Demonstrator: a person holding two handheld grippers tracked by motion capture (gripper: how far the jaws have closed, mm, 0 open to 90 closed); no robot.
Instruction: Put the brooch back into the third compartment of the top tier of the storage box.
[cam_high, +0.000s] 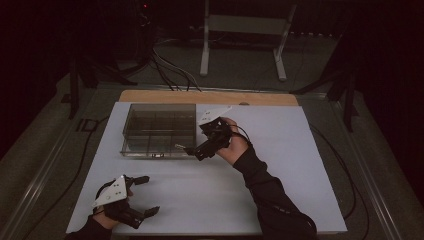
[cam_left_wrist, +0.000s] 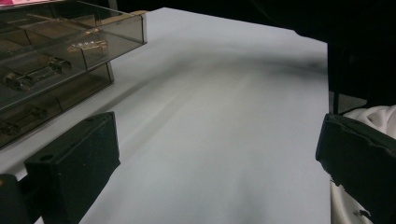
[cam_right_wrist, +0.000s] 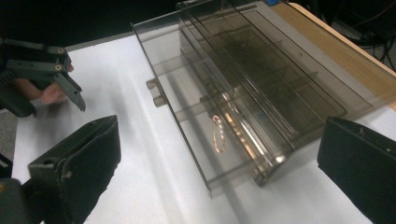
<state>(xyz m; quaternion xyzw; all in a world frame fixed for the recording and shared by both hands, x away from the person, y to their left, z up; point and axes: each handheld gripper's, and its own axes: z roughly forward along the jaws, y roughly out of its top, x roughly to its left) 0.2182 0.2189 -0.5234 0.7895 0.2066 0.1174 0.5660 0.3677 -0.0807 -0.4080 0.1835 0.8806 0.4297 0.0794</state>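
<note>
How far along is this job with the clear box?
Looks early. The smoky plastic organizer box has a drawer pulled partway out, a small ring-like piece showing inside. The right gripper hovers open at that drawer; the left gripper waits open over bare table. Neither grips anything yet.

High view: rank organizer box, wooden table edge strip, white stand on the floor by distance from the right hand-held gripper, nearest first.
From the right hand-held gripper:
1. Organizer box, right at its jaw tips, to the left.
2. Wooden table edge strip, along the table's far side.
3. White stand, on the floor beyond the table.
</note>
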